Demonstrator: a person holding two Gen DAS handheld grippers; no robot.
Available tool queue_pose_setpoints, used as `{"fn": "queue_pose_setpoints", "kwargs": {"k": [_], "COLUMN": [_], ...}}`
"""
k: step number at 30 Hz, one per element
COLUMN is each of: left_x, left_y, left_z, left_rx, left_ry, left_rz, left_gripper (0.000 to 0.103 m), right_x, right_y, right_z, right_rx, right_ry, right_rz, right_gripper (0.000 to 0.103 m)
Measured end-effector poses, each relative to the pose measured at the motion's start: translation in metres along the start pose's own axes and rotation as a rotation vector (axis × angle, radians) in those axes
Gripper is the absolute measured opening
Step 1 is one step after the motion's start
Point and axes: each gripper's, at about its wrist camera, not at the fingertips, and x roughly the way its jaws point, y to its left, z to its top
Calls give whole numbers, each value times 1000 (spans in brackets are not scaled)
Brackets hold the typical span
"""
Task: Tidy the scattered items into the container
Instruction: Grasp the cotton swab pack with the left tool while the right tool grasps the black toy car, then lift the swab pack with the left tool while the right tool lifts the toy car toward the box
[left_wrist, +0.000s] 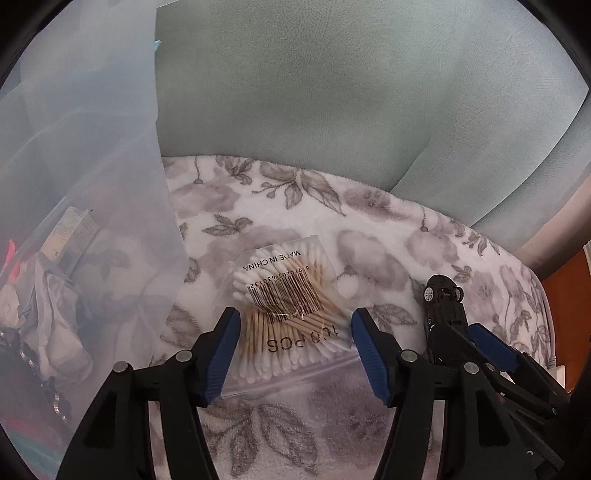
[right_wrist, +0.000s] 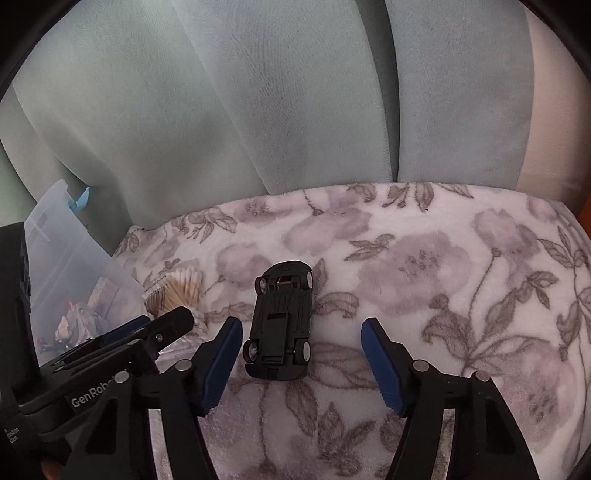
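A: Closest in, the left tool (left_wrist: 295, 350) has its blue pads spread either side of the cotton swab bag (left_wrist: 291, 314), jaws open, not visibly pinching the plastic.

B: And the bag lies flat on the floral blanket (left_wrist: 369, 229), just beside the clear container (left_wrist: 92, 184) on the left.

A: Over to the right tool (right_wrist: 301, 354): open too, straddling the toy car (right_wrist: 282, 325), which rests upside down, wheels up. The left pad sits near the car's side; the right pad is well clear.

B: So both are at the reaching stage, I'd say. Nothing gripped.

A: Agreed. The container already holds a small box (left_wrist: 72, 240) and some crumpled things, hard to make out through the wall.

B: Next call: close on the bag's bulk, not the slippery edge, and centre the car before squeezing, then lift both left over the rim.
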Motion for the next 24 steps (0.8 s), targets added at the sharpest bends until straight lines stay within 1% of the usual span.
{"fn": "queue_pose_setpoints", "kwargs": {"k": [1, 6, 9, 11, 12, 15, 20, 22, 24], "left_x": [1, 8, 13, 16, 17, 19, 27, 32, 33], "left_y": [0, -4, -5, -8, -9, -15, -21, -24, -29], "left_z": [1, 6, 10, 12, 13, 17, 23, 24, 23], "left_rx": [-1, 0, -5, -8, -5, -5, -41, -45, -35], "left_ry": [-2, -12, -17, -21, -21, -12, 10, 19, 12], "left_rz": [0, -2, -1, 2, 6, 14, 6, 20, 34], "left_gripper": [64, 67, 68, 68, 69, 69, 72, 72, 72], "right_x": [2, 7, 9, 8, 8, 5, -1, -6, -9], "right_y": [1, 2, 4, 3, 3, 0, -2, -5, -6], "right_z": [1, 2, 2, 1, 1, 0, -8, -11, -14], "right_rx": [-7, -39, -53, -53, -49, -33, -19, -2, 10], "right_ry": [1, 0, -6, -10, -10, -4, 0, 1, 1], "right_rz": [0, -13, -25, -31, -33, -24, -24, -21, -23], "right_gripper": [62, 51, 48, 41, 36, 36, 36, 36, 36]}}
